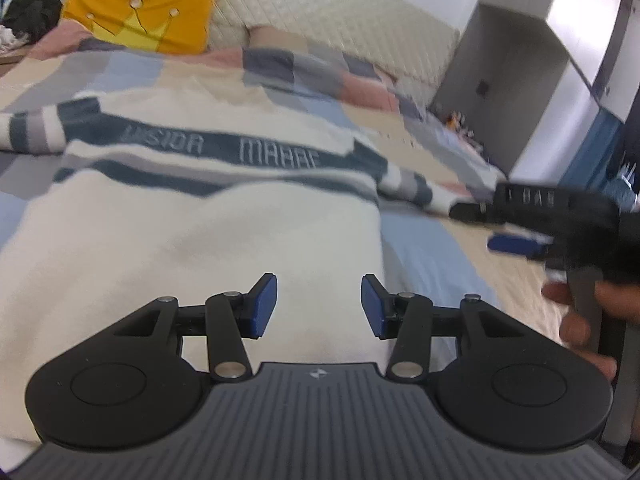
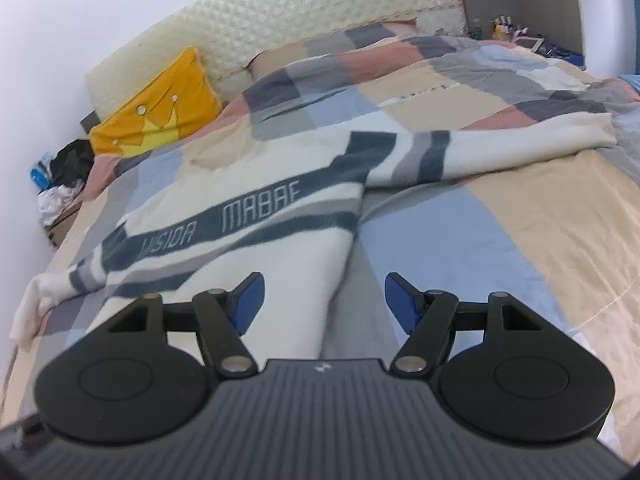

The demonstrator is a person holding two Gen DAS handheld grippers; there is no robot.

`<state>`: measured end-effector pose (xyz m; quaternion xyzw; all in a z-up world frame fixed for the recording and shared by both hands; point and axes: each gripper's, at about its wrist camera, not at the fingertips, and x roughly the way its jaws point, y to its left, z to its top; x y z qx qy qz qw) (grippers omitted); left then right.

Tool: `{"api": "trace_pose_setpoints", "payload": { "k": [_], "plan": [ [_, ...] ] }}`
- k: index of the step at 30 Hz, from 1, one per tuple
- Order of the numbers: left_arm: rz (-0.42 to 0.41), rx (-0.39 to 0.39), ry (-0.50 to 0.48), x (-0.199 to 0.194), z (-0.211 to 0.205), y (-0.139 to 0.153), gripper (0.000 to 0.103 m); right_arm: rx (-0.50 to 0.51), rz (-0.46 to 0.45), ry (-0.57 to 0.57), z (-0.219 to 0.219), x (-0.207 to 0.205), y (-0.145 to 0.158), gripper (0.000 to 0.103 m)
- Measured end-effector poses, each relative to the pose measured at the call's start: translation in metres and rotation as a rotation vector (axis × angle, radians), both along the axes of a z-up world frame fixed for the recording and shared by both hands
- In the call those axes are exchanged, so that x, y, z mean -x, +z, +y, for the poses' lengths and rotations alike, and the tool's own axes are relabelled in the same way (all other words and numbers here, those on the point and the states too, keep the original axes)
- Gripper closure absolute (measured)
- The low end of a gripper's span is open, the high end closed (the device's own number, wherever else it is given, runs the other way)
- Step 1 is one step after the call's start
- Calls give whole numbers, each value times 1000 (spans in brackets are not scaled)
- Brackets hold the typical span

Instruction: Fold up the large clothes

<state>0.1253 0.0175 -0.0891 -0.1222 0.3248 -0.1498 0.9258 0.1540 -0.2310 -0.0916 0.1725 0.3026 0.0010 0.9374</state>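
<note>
Cream knit: the sweater (image 2: 248, 216) lies flat on the bed (image 2: 520, 232), front up, both sleeves spread out.
Progress: I judge no fold is made yet; sleeves and body are all left to do.
Left gripper (image 1: 319, 306): jaws apart, empty, above the hem; whether it touches the knit, I cannot tell.
Right gripper (image 2: 324, 304): jaws wider apart, empty, over the sweater's right edge.
Far: yellow pillow (image 2: 160, 108) against the headboard (image 2: 300, 16).

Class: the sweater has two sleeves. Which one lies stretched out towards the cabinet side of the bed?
The sleeve on the right of the right wrist view, lying nearly straight across the bedspread. The other sleeve ends bunched near the bed's edge.
</note>
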Motion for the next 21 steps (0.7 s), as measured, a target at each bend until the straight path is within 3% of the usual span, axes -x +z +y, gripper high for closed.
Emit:
{"api": "trace_pose_setpoints", "payload": {
  "k": [5, 10, 21],
  "plan": [
    [115, 19, -63, -17, -23, -27, 50, -34, -24, -9, -9, -4, -5, 34],
    [166, -47, -107, -36, -47, -49, 46, -116, -24, -30, -23, -5, -12, 34],
    [103, -323, -176, -32, -99, -72, 44, -244, 9, -45, -40, -13, -27, 34]
  ]
}}
